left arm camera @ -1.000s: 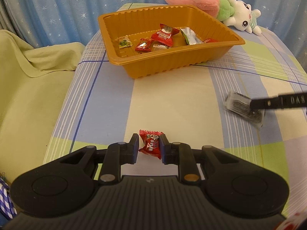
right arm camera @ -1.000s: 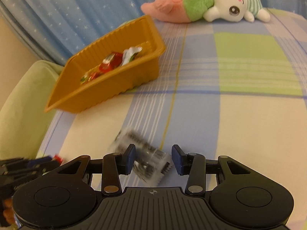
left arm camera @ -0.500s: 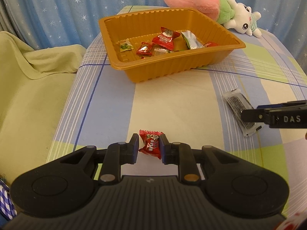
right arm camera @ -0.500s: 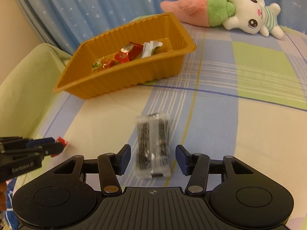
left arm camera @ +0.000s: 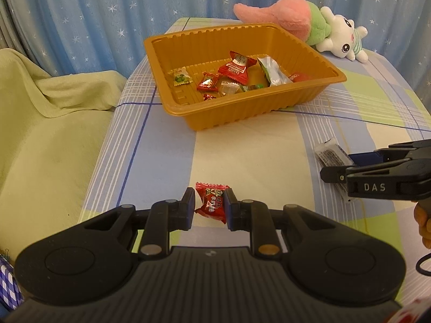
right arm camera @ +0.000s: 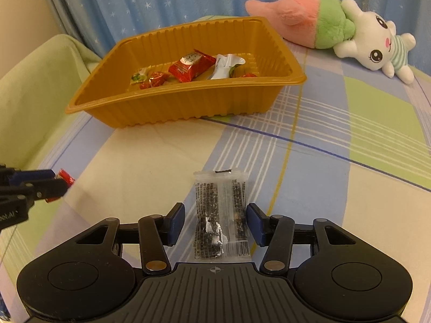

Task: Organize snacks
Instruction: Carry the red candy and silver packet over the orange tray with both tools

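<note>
Left wrist: my left gripper (left arm camera: pixel 208 206) is clamped on a red candy (left arm camera: pixel 212 202), near edge of the cloth, tray (left arm camera: pixel 242 113) far. Light, crinkly, pinched mid-wrapper.

Right wrist: my right gripper (right arm camera: pixel 215 220) is half open, jaws just widened, astride a clear sesame-bar packet (right arm camera: pixel 220 212), not pressing it. Flat, slippery, probably brittle; long axis runs near-to-far, grab across the width.

Home bedroom: checked bedsheet (right arm camera: pixel 336 140), plush rabbit toy (right arm camera: pixel 377 51), star-print curtain (left arm camera: pixel 94 13).

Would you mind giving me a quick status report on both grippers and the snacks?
Left gripper shut on red candy. Right gripper open, straddling clear sesame packet. Orange tray ahead, path unobstructed.
</note>
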A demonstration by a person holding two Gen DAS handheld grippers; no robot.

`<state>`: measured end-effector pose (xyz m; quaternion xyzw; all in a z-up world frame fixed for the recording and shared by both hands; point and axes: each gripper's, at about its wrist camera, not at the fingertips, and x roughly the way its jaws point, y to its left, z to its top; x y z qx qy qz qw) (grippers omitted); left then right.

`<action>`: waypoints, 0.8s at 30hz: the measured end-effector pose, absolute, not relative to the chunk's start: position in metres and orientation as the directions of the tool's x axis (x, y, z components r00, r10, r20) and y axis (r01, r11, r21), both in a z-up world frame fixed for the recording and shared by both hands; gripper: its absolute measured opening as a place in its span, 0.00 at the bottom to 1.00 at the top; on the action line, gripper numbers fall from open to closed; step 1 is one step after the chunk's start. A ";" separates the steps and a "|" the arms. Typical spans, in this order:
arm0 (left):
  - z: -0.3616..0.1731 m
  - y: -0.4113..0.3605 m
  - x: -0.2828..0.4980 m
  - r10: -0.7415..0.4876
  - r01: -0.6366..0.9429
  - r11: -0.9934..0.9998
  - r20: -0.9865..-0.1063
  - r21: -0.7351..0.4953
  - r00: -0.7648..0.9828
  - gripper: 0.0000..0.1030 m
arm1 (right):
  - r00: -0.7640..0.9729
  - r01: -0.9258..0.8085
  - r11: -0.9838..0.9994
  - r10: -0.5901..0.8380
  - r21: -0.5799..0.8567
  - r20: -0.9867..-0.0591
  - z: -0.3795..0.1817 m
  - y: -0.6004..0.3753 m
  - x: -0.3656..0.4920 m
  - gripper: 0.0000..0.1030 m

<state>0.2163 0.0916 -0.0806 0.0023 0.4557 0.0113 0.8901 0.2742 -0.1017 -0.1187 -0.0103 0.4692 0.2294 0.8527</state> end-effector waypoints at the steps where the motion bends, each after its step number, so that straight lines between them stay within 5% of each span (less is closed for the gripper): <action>1: -0.080 0.092 0.216 0.022 -0.018 1.000 -0.810 0.014 0.586 0.20 | 0.456 -0.402 0.895 0.380 0.194 -0.805 -0.119 -0.102 0.274 0.47; 2: -0.080 0.092 0.216 0.021 -0.017 1.000 -0.810 0.014 0.587 0.20 | 0.459 -0.401 0.897 0.374 0.187 -0.806 -0.119 -0.102 0.273 0.38; 24: -0.041 0.092 0.223 -0.031 0.032 0.999 -0.745 -0.013 0.666 0.20 | 0.486 -0.403 0.850 0.513 0.340 -0.707 -0.064 -0.111 0.264 0.36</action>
